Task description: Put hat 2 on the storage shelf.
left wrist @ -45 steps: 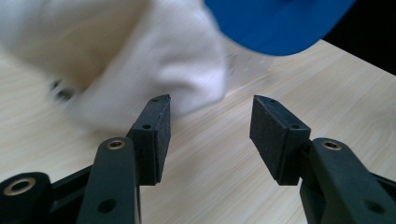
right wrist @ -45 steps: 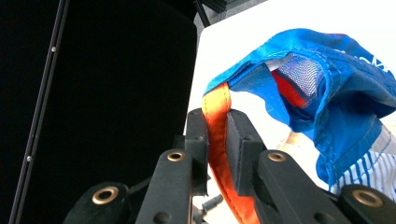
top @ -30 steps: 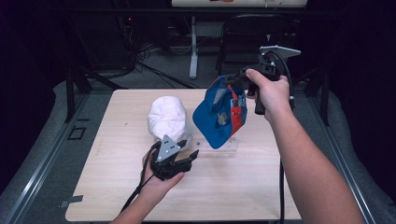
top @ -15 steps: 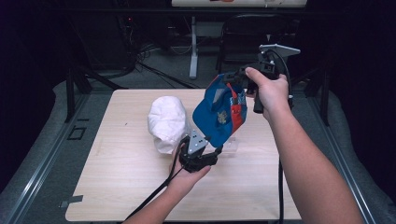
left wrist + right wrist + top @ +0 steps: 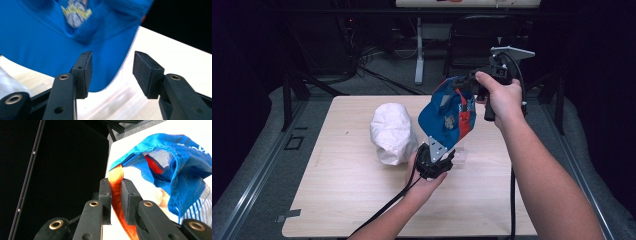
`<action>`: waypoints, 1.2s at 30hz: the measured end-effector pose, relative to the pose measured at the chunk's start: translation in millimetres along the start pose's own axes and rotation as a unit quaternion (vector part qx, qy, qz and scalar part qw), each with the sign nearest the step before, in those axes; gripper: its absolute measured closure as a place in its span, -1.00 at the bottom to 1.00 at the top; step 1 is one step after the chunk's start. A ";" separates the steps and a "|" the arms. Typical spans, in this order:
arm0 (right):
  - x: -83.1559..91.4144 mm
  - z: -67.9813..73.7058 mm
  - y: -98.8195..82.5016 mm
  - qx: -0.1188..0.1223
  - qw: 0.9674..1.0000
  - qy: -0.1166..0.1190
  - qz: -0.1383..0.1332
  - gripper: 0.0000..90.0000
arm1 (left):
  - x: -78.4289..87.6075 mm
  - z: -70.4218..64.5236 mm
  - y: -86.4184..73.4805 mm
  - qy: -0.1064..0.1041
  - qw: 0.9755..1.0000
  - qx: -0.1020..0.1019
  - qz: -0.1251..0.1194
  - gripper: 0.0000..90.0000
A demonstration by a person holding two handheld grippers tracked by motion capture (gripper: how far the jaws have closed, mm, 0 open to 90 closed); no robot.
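**Soft cap held aloft, second grip coming in from below**

While the right gripper [image 5: 464,82] hangs the cap [image 5: 446,116] above the table [image 5: 337,200], its jaws are clamped tight on an orange strip of the cap's edge [image 5: 116,185], seen pinched between the pads in the right gripper view. From that one hold the cap droops, blue with a small crest on the front and red and striped mesh behind.

It looks light and limp: fabric that folds under its own weight, with no hard edge apart from perhaps the brim. It should neither break nor slip much in rubber pads, but a single pinch lets it swing and twist. A second hold on the opposite rim, taken on a hem rather than on loose cloth, would probably spread it open best.

From below, the left gripper [image 5: 443,150] points up at the cap's lower edge. Its jaws stand apart and have just been closing a little; in the left gripper view the blue cloth hangs just behind the left pad [image 5: 83,72], with nothing pressed between the pads so far.

Just left of the cap sits a white head form [image 5: 392,132] on the table, close to the left hand [image 5: 424,180]. It crowds that side, and the left gripper's cable [image 5: 387,210] trails across the wood below. Otherwise the tabletop offers room.
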State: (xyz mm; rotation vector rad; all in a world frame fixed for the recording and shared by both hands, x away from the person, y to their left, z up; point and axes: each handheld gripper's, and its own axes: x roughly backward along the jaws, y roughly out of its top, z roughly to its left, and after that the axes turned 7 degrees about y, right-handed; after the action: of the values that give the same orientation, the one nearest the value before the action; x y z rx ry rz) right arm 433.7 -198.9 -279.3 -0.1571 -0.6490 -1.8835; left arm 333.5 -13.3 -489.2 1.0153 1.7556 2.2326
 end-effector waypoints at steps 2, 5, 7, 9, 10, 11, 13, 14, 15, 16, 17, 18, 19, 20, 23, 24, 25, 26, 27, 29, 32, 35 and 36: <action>1.2 1.2 0.2 0.002 1.000 -0.003 0.002 0.78 | -1.7 -1.2 0.0 0.002 1.000 -0.001 0.005 0.30; 1.6 1.8 0.1 0.003 1.000 -0.005 -0.001 0.78 | -1.6 -0.2 0.9 -0.001 1.000 -0.005 0.019 0.51; 2.2 1.0 0.4 0.005 1.000 -0.008 0.002 0.78 | 0.4 2.2 1.8 0.004 1.000 -0.018 0.025 0.69; 2.2 0.7 0.4 0.003 1.000 -0.007 -0.001 0.77 | 3.5 7.7 3.6 0.005 0.999 -0.031 0.026 0.83; 2.1 0.6 0.5 0.003 1.000 -0.008 -0.002 0.77 | 4.8 11.6 4.6 0.004 0.999 -0.032 0.025 0.90; 2.0 0.4 0.5 0.003 1.000 -0.010 -0.002 0.77 | 5.7 16.4 5.8 -0.003 0.999 -0.029 0.027 0.94; 2.6 -0.9 0.5 0.003 1.000 -0.013 -0.004 0.77 | 6.0 24.7 7.4 -0.010 0.999 -0.020 0.031 0.94; 2.6 -1.3 0.4 0.002 1.000 -0.013 -0.005 0.77 | 6.1 27.4 7.9 -0.004 0.999 -0.023 0.031 0.95; 2.5 -1.4 0.4 0.002 1.000 -0.013 -0.005 0.77 | 6.4 30.5 8.5 -0.005 0.999 -0.024 0.031 0.95; 2.4 -1.4 0.5 0.003 1.000 -0.014 -0.004 0.77 | 6.0 33.7 8.9 -0.014 0.999 -0.019 0.028 0.95; 2.2 -1.3 0.4 0.005 1.000 -0.014 -0.002 0.77 | 5.6 37.1 9.3 -0.026 0.999 -0.014 0.027 0.95; 1.3 -0.9 0.3 0.004 1.000 -0.013 -0.004 0.77 | 5.1 40.1 9.7 -0.038 0.999 -0.009 0.026 0.95; -1.1 -0.3 -0.1 0.004 1.000 -0.017 -0.005 0.77 | 4.2 42.4 9.8 -0.047 0.999 -0.005 0.025 0.95; -1.1 -0.3 -0.1 0.004 1.000 -0.017 -0.005 0.77 | 3.7 43.3 9.7 -0.049 0.999 -0.002 0.024 0.95; -3.2 -2.0 -0.6 0.008 1.000 -0.018 0.002 0.77 | 1.1 44.0 8.6 -0.056 0.998 0.004 0.025 0.95; -4.9 -4.1 -1.2 0.006 1.000 -0.020 0.003 0.77 | 0.1 42.9 7.9 -0.057 0.998 0.004 0.026 0.95; -4.9 -4.1 -1.2 0.006 1.000 -0.020 0.003 0.77 | -0.8 41.8 7.0 -0.060 0.998 0.003 0.029 0.95; -5.3 -7.5 -1.5 0.005 1.000 -0.022 0.006 0.77 | -1.6 40.5 5.6 -0.061 0.998 0.003 0.030 0.95; -5.3 -7.5 -1.5 0.005 1.000 -0.022 0.006 0.77 | -2.4 39.1 3.9 -0.065 0.997 0.003 0.031 0.95; -5.6 -11.6 -2.1 0.001 1.000 -0.026 0.004 0.77 | -4.1 36.5 -0.4 -0.066 0.997 0.004 0.035 0.95; -6.0 -18.6 -3.6 -0.002 0.999 -0.035 0.008 0.77 | -6.9 31.9 -7.7 -0.065 0.997 0.000 0.043 0.95; -7.1 -26.5 -5.9 -0.006 0.999 -0.039 0.014 0.77 | -6.2 29.9 -13.0 -0.062 0.997 -0.005 0.045 0.95; -7.4 -27.7 -6.4 -0.007 0.999 -0.036 0.015 0.77 | -5.3 29.9 -14.5 -0.058 0.997 -0.007 0.045 0.95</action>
State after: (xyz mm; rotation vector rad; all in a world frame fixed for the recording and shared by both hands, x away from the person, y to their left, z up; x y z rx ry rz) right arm 436.3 -205.1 -307.9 -0.2438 -0.6787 -1.8614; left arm 350.2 13.1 -501.5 1.2173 1.6763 2.1855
